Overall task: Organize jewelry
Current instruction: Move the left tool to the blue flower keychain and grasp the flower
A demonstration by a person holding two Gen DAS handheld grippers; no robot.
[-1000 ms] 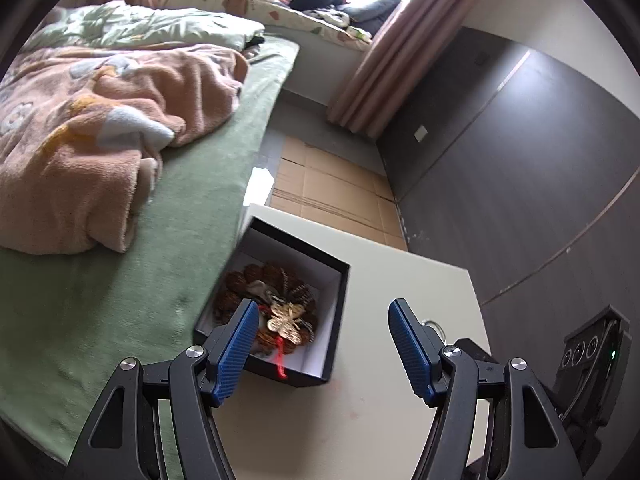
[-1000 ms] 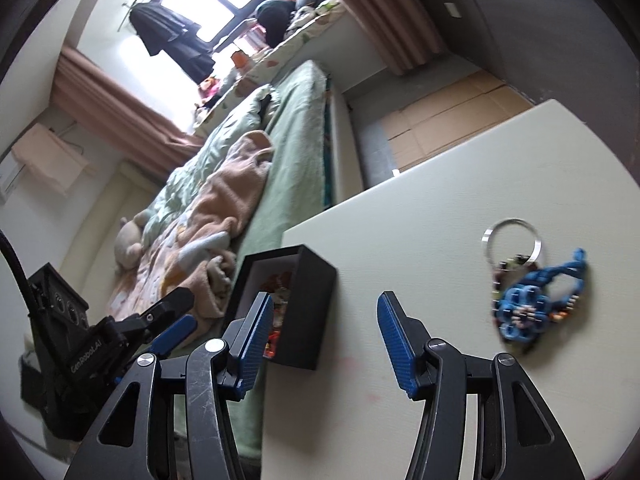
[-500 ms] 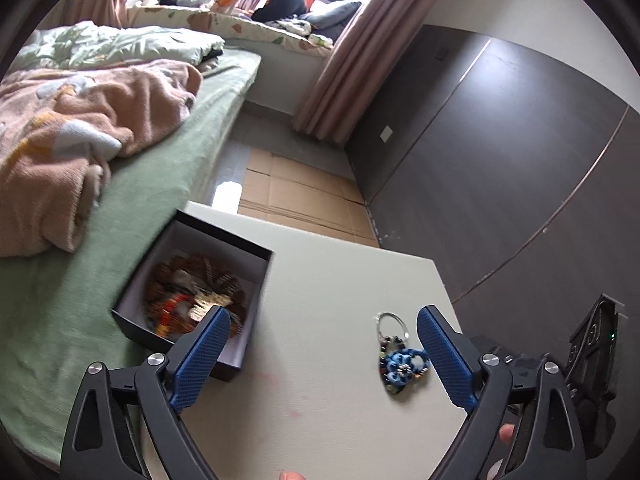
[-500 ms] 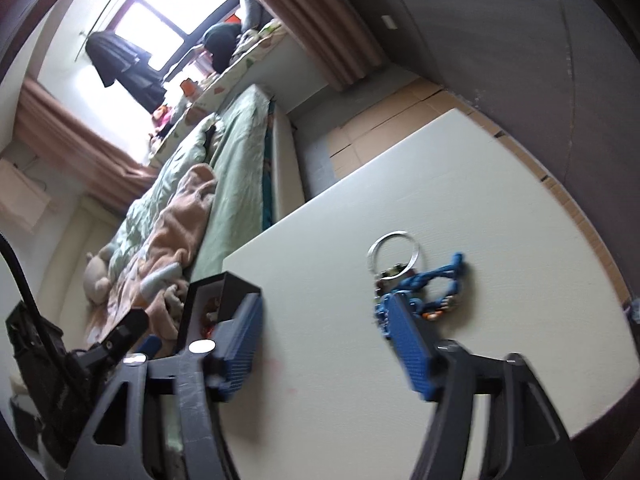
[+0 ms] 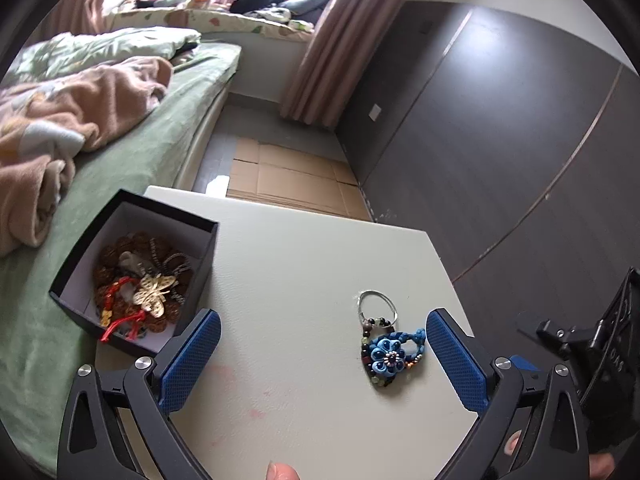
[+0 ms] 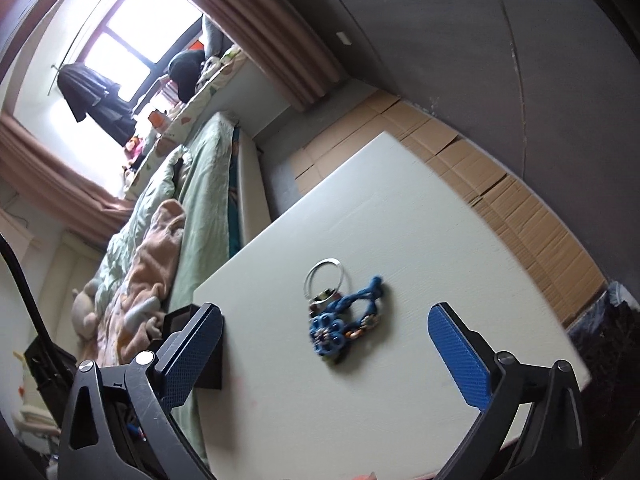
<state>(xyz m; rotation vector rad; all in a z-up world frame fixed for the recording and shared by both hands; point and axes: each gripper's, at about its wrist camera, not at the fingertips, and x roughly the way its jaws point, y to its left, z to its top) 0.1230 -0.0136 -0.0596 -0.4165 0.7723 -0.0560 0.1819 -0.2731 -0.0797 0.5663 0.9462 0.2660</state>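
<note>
With both the left gripper (image 5: pixel 323 354) and right gripper (image 6: pixel 325 350) spread wide and empty, 1 blue flower keychain (image 6: pixel 335 322) lies on the white table (image 6: pixel 420 240), judged next to be grasped and carried to the black box (image 5: pixel 132 276).

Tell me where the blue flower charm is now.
The blue flower charm lies loose on the white table, right of the black box. In the right wrist view it sits between the open right gripper's fingers, untouched.

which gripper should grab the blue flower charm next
Right, probably. The right hand-held gripper is open with the blue flower charm centred between its fingers; in the left hand-held gripper view it lies off toward one finger.
</note>
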